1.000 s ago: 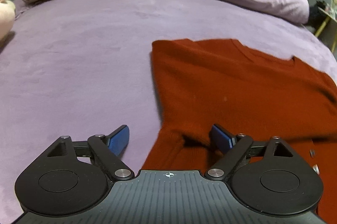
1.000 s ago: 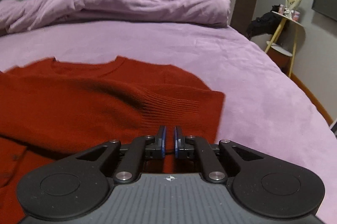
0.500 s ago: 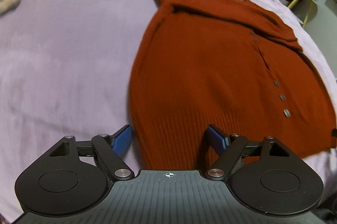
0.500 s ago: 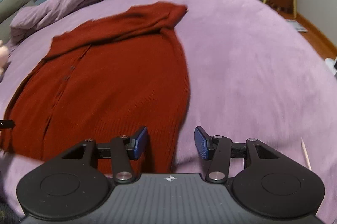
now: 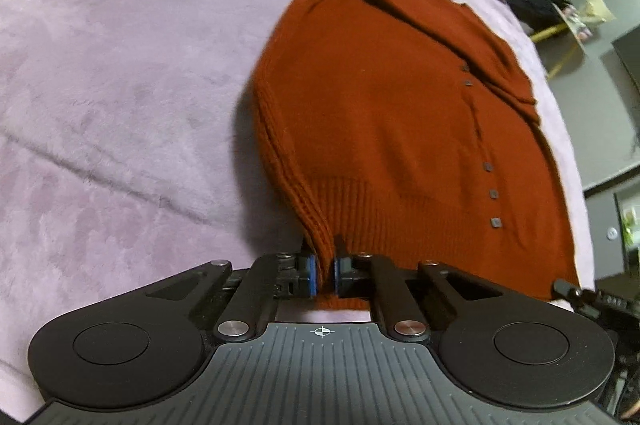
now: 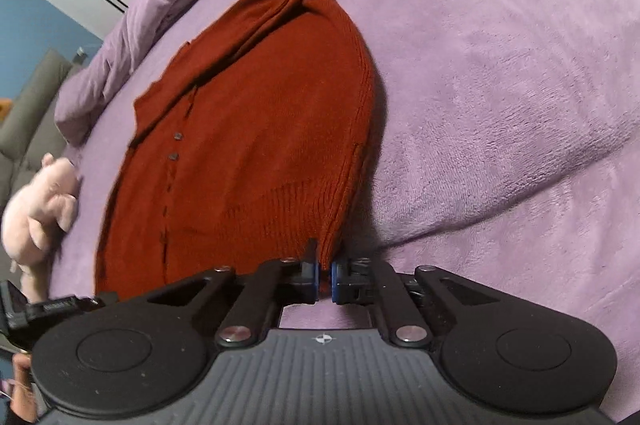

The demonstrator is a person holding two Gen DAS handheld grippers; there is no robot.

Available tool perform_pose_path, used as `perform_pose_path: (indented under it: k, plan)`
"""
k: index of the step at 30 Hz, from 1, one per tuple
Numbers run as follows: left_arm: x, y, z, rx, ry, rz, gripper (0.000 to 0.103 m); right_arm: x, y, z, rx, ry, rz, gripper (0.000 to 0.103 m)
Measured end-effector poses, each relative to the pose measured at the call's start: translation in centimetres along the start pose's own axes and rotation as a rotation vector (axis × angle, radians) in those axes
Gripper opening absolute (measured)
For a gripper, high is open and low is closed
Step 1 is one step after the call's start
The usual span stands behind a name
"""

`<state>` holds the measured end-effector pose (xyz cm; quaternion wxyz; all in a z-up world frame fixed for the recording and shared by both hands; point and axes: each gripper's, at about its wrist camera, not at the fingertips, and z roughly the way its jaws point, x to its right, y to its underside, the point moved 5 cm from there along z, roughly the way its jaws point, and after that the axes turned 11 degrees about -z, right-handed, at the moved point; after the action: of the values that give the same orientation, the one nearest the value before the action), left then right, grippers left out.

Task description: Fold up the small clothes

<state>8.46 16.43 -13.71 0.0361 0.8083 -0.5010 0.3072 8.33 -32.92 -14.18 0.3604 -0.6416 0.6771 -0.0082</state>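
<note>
A rust-red knitted cardigan (image 5: pixel 400 129) with a row of small dark buttons lies spread on the purple bed cover, sleeves folded across its top. My left gripper (image 5: pixel 324 265) is shut on the ribbed hem at the cardigan's left bottom corner, and the fabric rises in a ridge from its pads. In the right wrist view the same cardigan (image 6: pixel 248 129) stretches away, and my right gripper (image 6: pixel 326 271) is shut on the hem's right bottom corner. The tip of the other gripper (image 5: pixel 576 295) shows at the left view's right edge.
The purple bed cover (image 5: pixel 120 85) runs wide on both sides of the cardigan. A bunched purple duvet (image 6: pixel 132 37) lies along the far side. A pink plush toy (image 6: pixel 40 205) sits left of the cardigan. A yellow-legged side table (image 5: pixel 572 25) stands beyond the bed.
Both grippers pulled back from the cardigan's upper part to its bottom hem. Both jaws stood apart half a second ago and have closed on the two hem corners.
</note>
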Motion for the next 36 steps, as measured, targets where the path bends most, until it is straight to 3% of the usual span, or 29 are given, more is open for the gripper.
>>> perform_pose_path:
  k: [4,6,9,12,18,21,23,25,30,34,36]
  plan:
    - [2.5,-2.8,-2.6,0.110,0.100,0.031,0.007,0.0,-1.7,-0.8,0.051,-0.145,0.092,0.004]
    - [4.3,-5.4,-3.7,0.187,0.118,0.060,0.007,-0.4,-3.8,-1.1,0.104,-0.165,0.087,0.004]
    - [7.1,-8.9,-3.5,0.279,0.097,0.113,0.007,-1.6,-8.0,-0.6,0.185,-0.124,0.027,0.004]
    - [9.3,-11.7,-1.1,0.354,0.006,0.190,0.007,-3.1,-11.7,1.1,0.254,-0.020,-0.075,0.004]
    - [9.7,-13.7,5.1,0.341,-0.119,0.203,0.011,-3.9,-15.1,6.3,0.262,0.151,-0.235,0.005]
    - [8.2,-14.0,4.2,0.392,-0.076,0.189,0.025,-3.7,-15.1,5.6,0.320,0.195,-0.302,0.012]
    - [6.9,-14.1,3.5,0.391,-0.055,0.206,0.052,-3.3,-14.9,5.0,0.341,0.212,-0.350,0.038]
    - [6.0,-14.5,4.3,0.340,-0.056,0.229,0.053,-2.7,-14.7,5.3,0.311,0.216,-0.403,0.042]
    - [5.4,-15.3,6.1,0.289,-0.082,0.246,0.053,-2.6,-14.8,8.1,0.204,0.249,-0.508,0.042]
    - [6.0,-15.3,7.6,0.263,-0.114,0.306,0.044,-3.2,-14.6,9.3,0.167,0.263,-0.569,0.007]
    - [6.1,-15.2,7.8,0.261,-0.135,0.330,0.026,-3.8,-14.3,9.3,0.173,0.269,-0.607,0.005]
